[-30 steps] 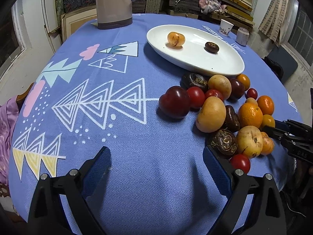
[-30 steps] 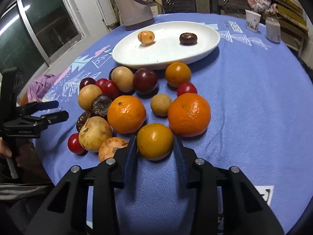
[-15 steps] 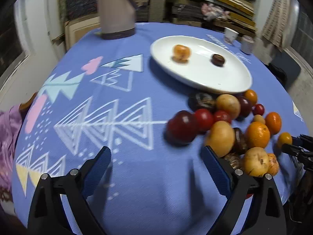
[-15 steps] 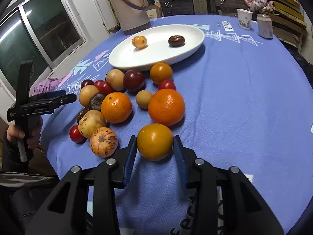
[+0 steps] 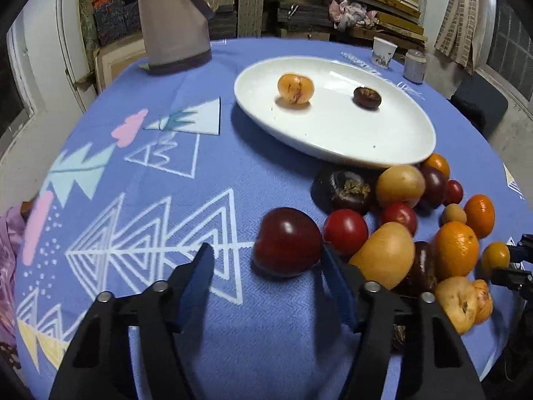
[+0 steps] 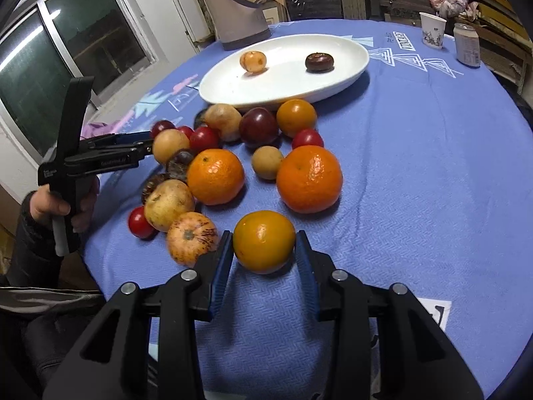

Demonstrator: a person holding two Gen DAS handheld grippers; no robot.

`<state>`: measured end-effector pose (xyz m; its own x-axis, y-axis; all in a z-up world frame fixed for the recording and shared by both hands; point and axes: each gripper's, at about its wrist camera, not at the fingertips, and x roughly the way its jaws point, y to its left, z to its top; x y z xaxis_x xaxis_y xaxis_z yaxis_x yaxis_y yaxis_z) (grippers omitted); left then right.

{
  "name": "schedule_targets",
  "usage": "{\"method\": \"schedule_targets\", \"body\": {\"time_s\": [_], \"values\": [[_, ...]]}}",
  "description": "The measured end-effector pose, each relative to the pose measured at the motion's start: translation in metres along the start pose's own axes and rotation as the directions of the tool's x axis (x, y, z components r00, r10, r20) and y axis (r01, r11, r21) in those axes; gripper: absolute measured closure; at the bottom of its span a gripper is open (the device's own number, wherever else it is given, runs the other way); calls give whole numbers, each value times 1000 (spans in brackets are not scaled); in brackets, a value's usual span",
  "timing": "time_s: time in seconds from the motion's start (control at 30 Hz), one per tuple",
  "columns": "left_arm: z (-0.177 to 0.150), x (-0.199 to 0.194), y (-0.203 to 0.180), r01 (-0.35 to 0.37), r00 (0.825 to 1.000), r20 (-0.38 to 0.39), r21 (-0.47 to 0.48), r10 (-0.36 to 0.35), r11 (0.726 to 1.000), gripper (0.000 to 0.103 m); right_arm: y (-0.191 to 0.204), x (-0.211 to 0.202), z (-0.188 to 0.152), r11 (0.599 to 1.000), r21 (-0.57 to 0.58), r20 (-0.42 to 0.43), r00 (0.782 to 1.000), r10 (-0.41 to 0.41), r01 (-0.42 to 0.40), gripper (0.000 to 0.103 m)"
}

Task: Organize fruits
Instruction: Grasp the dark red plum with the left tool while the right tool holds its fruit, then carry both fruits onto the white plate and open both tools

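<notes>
A heap of fruit lies on the blue tablecloth in front of a white oval plate (image 5: 333, 133), which holds a pale orange fruit (image 5: 295, 88) and a dark brown one (image 5: 367, 97). My left gripper (image 5: 266, 266) is closing around a dark red plum (image 5: 288, 241) at the heap's left end. Its right pad is at the plum's side and its left pad still stands clear. My right gripper (image 6: 264, 241) is shut on a yellow-orange fruit (image 6: 263, 245), a short way back from the heap. The plate (image 6: 283, 80) also shows in the right wrist view.
A beige jug (image 5: 173, 20) stands at the table's far side, and a paper cup (image 5: 383, 51) and a small jar (image 5: 414, 65) at the far right. Two large oranges (image 6: 309, 178) lie just ahead of the right gripper. A person's hand (image 6: 50, 206) holds the left gripper.
The left gripper has moved in toward the fruit heap and its jaws have narrowed around the dark red plum. The right gripper has drawn the yellow-orange fruit back from the heap.
</notes>
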<state>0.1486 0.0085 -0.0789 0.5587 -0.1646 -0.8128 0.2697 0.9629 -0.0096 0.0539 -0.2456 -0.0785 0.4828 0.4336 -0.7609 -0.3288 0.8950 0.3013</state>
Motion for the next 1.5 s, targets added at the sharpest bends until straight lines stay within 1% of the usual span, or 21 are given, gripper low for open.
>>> {"method": "schedule_targets", "body": {"time_s": [0.1, 0.13, 0.17, 0.2, 0.27, 0.4, 0.5, 0.57, 0.87, 0.97, 1.03, 1.17, 1.3, 1.4, 1.5], "values": [[0, 1, -5, -2, 1000, 15, 20, 2, 1000, 47, -2, 3, 0, 1000, 10, -9, 1000, -4, 4, 66], [1, 2, -5, 2, 1000, 15, 18, -2, 1000, 47, -2, 2, 1, 1000, 11, -9, 1000, -7, 7, 66], [1, 1, -4, 8, 1000, 17, 16, -8, 1000, 50, -2, 3, 1, 1000, 11, -8, 1000, -10, 10, 66], [1, 1, -4, 17, 1000, 19, 13, -17, 1000, 58, -3, 3, 1, 1000, 12, -7, 1000, -12, 12, 66], [1, -1, -2, 8, 1000, 12, -2, -8, 1000, 63, -3, 4, 1, 1000, 15, -7, 1000, -17, 17, 66], [-2, -7, 0, -9, 999, -36, -56, 7, 998, 63, -2, 6, 2, 999, 8, -5, 999, -32, 32, 66], [-9, -11, -1, 20, 999, -26, -63, -22, 998, 63, -1, 10, 2, 999, 10, -18, 999, -48, 49, 65], [-11, -12, -1, 22, 1000, -20, -63, -23, 998, 63, 1, 12, 2, 998, 8, -10, 998, -64, 64, 65], [-14, -14, 1, 40, 999, -7, -69, -41, 997, 63, 3, 16, 6, 997, 20, 29, 997, -76, 75, 66], [-15, -18, 3, 57, 998, -11, -92, -59, 994, 63, 5, 8, 6, 998, 7, 44, 997, -67, 67, 66], [-17, -20, 2, 58, 998, -7, -82, -59, 995, 63, 6, -1, 7, 998, -4, 58, 996, -62, 62, 66], [-19, -29, 5, 68, 998, 4, -102, -68, 992, 63, 7, -17, 8, 998, -11, 88, 994, -59, 60, 66], [-14, -49, 1, 67, 997, 40, -81, -64, 994, 63, 7, -30, 14, 998, -16, 117, 991, -60, 63, 66], [-4, -69, -7, 74, 993, 90, -41, -70, 996, 63, 10, -40, 23, 996, -41, 144, 987, -67, 74, 66], [14, -79, -19, 89, 989, 119, 16, -90, 996, 63, 17, -51, 42, 989, -91, 185, 978, -99, 117, 66]]}}
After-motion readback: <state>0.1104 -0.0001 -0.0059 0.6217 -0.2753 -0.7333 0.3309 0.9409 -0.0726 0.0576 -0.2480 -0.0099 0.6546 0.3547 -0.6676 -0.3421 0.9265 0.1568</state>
